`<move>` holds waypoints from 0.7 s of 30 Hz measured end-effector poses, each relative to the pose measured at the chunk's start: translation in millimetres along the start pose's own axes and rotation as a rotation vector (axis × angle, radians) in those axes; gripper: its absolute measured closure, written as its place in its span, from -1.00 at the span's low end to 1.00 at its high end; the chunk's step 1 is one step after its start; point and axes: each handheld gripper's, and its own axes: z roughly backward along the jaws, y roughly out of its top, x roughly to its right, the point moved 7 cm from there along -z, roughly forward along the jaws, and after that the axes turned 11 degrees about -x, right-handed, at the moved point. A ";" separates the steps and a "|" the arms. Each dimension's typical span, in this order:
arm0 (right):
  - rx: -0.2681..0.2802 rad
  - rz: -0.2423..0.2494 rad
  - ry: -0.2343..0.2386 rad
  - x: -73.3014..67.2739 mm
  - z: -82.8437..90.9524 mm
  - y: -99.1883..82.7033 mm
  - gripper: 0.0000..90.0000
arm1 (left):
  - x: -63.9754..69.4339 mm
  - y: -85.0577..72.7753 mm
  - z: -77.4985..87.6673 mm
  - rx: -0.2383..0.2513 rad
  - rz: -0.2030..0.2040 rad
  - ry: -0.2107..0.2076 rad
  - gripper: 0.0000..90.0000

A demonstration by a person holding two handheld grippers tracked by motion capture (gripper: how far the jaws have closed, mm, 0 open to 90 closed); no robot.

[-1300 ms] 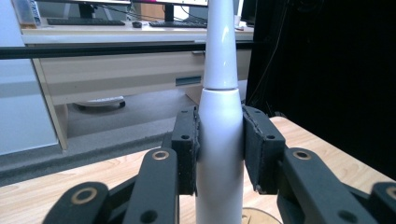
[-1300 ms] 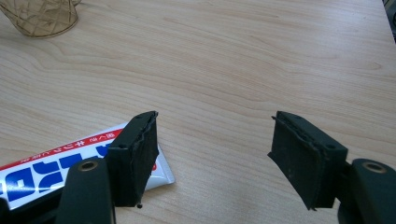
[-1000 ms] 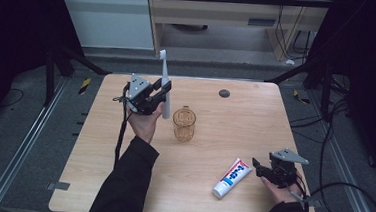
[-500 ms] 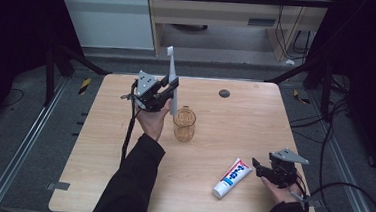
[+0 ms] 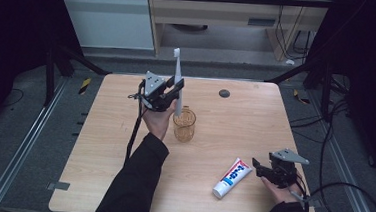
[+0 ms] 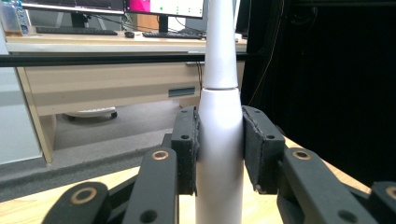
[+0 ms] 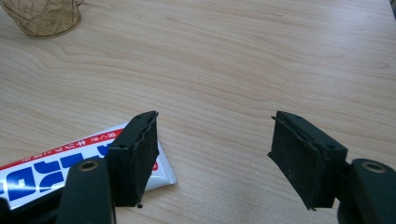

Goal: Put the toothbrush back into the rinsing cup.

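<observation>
With the toothbrush (image 5: 177, 80) clamped upright in the left gripper (image 5: 169, 92), the glass cup (image 5: 183, 126) could be tipped if its rim is struck.

Matt white plastic toothbrush (image 6: 219, 140), amber glass cup (image 5: 183, 126), wood-grain table (image 5: 245, 125)

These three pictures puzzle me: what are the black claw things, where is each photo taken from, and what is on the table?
A person holds a hand-operated gripper in each hand. The high view looks down on the wooden table; the other two come from cameras riding on the grippers. The left gripper is shut on a white electric toothbrush, held upright above an amber glass cup. The right gripper rests open, with nothing between its jaws, beside a toothpaste tube lying flat. A small dark disc sits near the far edge.
</observation>
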 end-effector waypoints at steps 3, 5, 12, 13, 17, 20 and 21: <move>-0.001 0.000 0.002 -0.3 0.1 -0.1 -0.29 | 0.1 -2.6 -0.7 0.002 0.004 -0.004 0.49; -0.001 0.003 0.000 -0.2 -0.2 -0.1 -0.29 | -0.4 -5.5 -1.9 -0.005 0.003 -0.001 0.49; -0.006 0.007 -0.003 -0.2 -1.0 -0.5 -0.29 | -1.8 -17.4 -5.0 -0.016 0.007 -0.012 0.49; -0.006 0.006 -0.002 -0.4 -0.9 -0.5 -0.28 | -1.7 -19.0 -5.1 -0.016 0.006 -0.011 0.49; -0.007 0.008 -0.003 -0.5 -0.9 -0.6 -0.28 | -1.3 -23.9 -5.9 -0.016 0.010 -0.021 0.49; -0.009 0.009 -0.004 -0.5 -1.0 -0.7 -0.28 | -1.2 -26.2 -6.1 -0.020 0.010 -0.023 0.49; -0.007 0.010 -0.005 -0.2 -1.1 -0.6 -0.28 | -0.9 -26.6 -6.4 -0.021 0.009 -0.025 0.49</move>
